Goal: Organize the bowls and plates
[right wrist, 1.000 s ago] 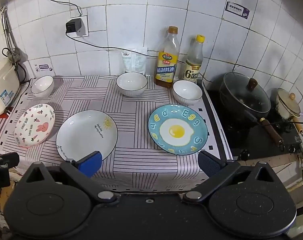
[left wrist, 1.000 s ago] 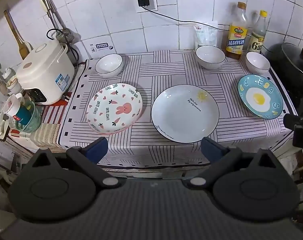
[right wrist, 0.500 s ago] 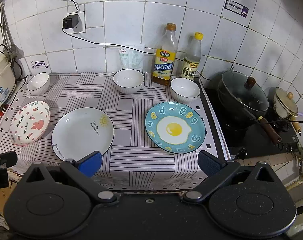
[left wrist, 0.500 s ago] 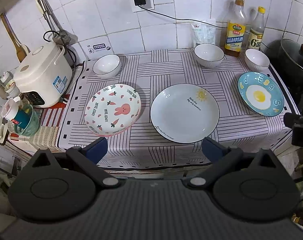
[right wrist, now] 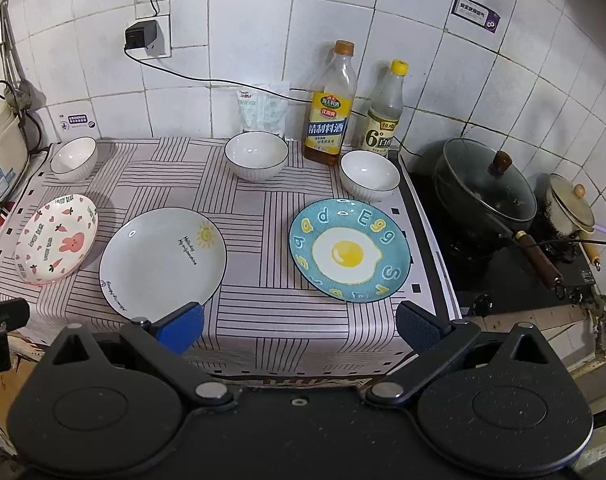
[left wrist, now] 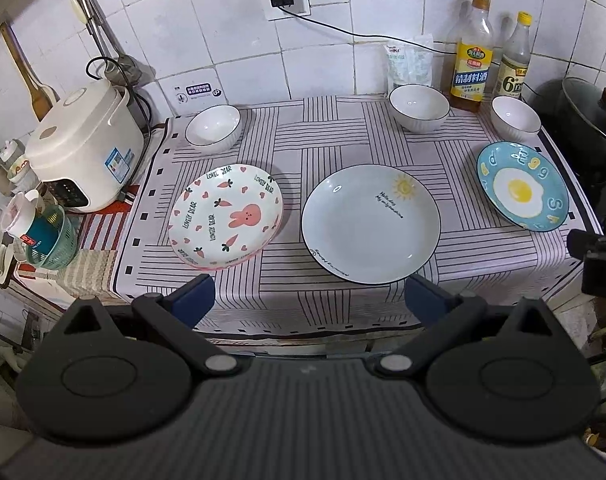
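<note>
Three plates lie in a row on the striped cloth: a pink rabbit plate (left wrist: pixel 226 216) at left, a pale sun plate (left wrist: pixel 370 223) in the middle, a blue fried-egg plate (left wrist: pixel 521 185) at right. Behind them stand three white bowls: left (left wrist: pixel 213 127), middle (left wrist: pixel 419 107), right (left wrist: pixel 515 117). My left gripper (left wrist: pixel 309 300) hangs open over the front edge, before the gap between the rabbit and sun plates. My right gripper (right wrist: pixel 299 326) is open too, just short of the egg plate (right wrist: pixel 349 249) and sun plate (right wrist: pixel 163 260). Neither holds anything.
A rice cooker (left wrist: pixel 83 152) and a green basket (left wrist: pixel 49 236) stand left of the cloth. Two bottles (right wrist: pixel 330 108) and a bag (right wrist: pixel 263 110) line the tiled wall. A lidded black pot (right wrist: pixel 485 188) and a small cream pot (right wrist: pixel 571 204) sit on the stove at right.
Both grippers have drawn slightly closer to the counter and shifted a little; the dishes have not moved and both jaws stay open.
</note>
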The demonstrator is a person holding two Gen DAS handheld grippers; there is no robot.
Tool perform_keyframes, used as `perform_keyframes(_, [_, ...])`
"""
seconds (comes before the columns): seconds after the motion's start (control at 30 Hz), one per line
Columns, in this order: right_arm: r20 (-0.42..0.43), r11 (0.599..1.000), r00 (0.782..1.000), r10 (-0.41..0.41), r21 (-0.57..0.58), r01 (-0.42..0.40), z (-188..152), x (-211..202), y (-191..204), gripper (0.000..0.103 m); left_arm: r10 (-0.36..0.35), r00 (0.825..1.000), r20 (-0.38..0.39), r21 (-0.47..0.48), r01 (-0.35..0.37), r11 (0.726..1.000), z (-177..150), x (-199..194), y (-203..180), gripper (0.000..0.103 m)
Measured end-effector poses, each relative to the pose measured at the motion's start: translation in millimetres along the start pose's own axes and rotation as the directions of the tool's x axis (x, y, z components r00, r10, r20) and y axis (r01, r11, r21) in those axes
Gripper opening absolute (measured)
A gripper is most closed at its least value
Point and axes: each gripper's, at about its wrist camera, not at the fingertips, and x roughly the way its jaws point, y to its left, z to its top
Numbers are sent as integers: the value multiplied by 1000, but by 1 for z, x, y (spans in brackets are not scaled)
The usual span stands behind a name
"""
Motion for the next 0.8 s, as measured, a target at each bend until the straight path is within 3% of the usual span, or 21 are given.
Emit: perform_keyframes(0.8, [78, 1000, 997, 13, -19, -11, -5, -8, -3, 103, -31, 998, 55, -23, 32, 999, -7, -10, -4, 103])
